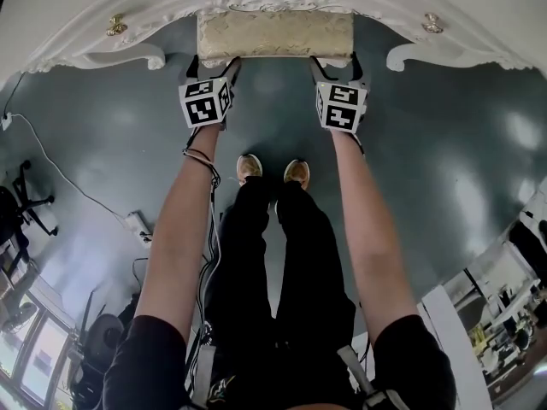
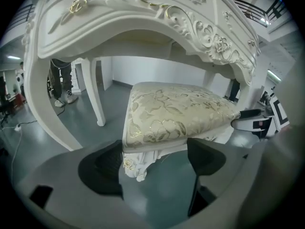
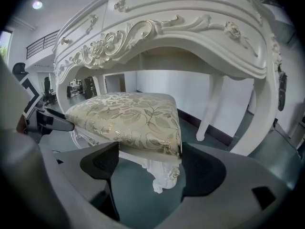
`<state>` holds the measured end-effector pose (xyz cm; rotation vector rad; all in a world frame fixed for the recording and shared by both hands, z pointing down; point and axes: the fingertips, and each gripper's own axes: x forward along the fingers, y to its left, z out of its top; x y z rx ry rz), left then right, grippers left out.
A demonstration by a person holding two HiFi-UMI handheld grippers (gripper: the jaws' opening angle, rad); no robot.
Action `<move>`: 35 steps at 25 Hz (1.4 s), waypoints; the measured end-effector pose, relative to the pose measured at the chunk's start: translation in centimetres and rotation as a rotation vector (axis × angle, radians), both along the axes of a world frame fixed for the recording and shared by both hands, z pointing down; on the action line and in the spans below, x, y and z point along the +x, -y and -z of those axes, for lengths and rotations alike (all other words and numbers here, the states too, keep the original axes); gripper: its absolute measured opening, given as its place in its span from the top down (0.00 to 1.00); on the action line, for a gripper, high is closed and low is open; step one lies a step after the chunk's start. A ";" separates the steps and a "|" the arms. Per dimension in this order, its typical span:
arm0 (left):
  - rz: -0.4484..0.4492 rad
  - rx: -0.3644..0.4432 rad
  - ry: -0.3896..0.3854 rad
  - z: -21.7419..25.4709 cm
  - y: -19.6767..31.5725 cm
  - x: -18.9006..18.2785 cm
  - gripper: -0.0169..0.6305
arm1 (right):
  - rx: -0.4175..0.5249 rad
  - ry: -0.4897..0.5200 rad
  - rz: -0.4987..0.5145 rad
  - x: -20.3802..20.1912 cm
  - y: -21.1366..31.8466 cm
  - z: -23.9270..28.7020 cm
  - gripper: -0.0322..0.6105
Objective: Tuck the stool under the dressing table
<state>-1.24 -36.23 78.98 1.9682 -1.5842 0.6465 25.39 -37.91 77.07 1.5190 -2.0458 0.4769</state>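
Observation:
The stool [image 1: 273, 34], with a cream and gold floral seat, stands partly under the white carved dressing table [image 1: 102, 45]; its near edge still shows. My left gripper [image 1: 212, 62] is at the seat's near left corner and my right gripper [image 1: 335, 62] at the near right corner. In the left gripper view the stool's corner [image 2: 157, 128] and carved leg sit wedged in the left gripper [image 2: 155, 156], both pads against the seat. In the right gripper view the stool's other corner [image 3: 143, 123] fills the right gripper [image 3: 150, 163] the same way.
The person's legs and shoes [image 1: 273, 172] stand just behind the stool on the dark grey floor. A white cable and power strip [image 1: 137, 223] lie at the left, near an office chair [image 1: 21, 203]. White table legs [image 2: 97, 94] flank the knee space.

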 end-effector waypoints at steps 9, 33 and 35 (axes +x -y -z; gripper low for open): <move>0.012 0.016 0.008 0.1 2.3 0.3 0.29 | 0.000 0.007 -0.038 0.4 2.1 0.0 0.27; 0.001 0.013 0.040 0.4 4.7 0.5 0.29 | -0.026 -0.001 -0.044 0.5 4.3 0.1 0.27; 0.009 0.026 0.038 0.7 4.4 0.3 0.29 | -0.027 -0.006 -0.046 0.7 3.9 0.3 0.31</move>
